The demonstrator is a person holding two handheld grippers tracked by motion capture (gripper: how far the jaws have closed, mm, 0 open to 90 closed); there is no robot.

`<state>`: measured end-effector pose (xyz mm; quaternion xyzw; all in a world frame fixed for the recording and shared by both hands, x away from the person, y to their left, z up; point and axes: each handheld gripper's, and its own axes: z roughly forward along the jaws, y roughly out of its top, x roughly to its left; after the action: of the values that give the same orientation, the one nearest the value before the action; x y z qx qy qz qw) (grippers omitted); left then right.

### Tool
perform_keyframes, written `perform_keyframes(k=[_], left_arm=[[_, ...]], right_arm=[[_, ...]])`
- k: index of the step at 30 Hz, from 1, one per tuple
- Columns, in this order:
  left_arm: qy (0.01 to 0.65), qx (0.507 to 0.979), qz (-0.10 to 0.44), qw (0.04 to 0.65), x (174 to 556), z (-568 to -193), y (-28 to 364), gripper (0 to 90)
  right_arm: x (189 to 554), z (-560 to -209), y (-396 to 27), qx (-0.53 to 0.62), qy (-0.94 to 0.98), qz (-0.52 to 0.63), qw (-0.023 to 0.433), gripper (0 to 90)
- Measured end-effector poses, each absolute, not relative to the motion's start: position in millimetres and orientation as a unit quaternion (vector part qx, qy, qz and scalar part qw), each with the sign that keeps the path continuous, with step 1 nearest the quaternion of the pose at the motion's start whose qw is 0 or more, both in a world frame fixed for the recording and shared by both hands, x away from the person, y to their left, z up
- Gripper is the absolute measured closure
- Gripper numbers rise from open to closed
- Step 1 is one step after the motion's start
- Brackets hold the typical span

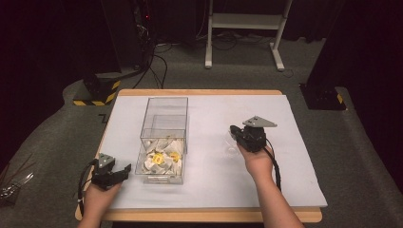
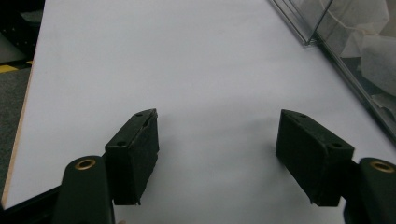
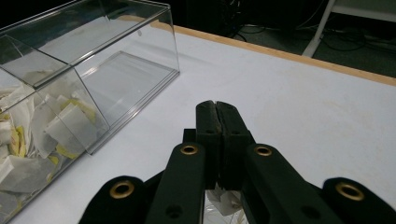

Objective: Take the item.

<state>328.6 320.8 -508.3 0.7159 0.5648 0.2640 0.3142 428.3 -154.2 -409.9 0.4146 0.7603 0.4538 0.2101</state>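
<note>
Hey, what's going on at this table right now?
A person holds a gripping tool in each hand over a white-covered table. The right tool is shut, with what looks like a small clear packet pinched low between its jaws, to the right of a clear plastic box holding white and yellow sachets. The left tool is open and empty, left of the box's near end.

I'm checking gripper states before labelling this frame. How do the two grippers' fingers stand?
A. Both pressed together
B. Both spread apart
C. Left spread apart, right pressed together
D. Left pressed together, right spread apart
C: the left gripper has a wide gap of bare table between its fingers, while the right gripper has its fingers pressed together.
</note>
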Motion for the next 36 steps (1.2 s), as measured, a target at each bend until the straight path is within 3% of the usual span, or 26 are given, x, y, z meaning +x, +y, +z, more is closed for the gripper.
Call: perform_keyframes(k=[5,20,36], left_arm=[[0.565,0.716,0.264,0.314,328.6,-508.3,320.8,30.0],[0.565,0.716,0.264,0.314,328.6,-508.3,320.8,30.0],[0.565,0.716,0.264,0.314,328.6,-508.3,320.8,30.0]], right_arm=[[427.4,-414.2,-155.2,0.417,0.761,0.452,0.208,88.7],[424.5,-414.3,-156.7,0.423,0.759,0.446,0.215,71.2],[414.4,-411.4,-155.0,0.418,0.771,0.429,0.216,39.4]])
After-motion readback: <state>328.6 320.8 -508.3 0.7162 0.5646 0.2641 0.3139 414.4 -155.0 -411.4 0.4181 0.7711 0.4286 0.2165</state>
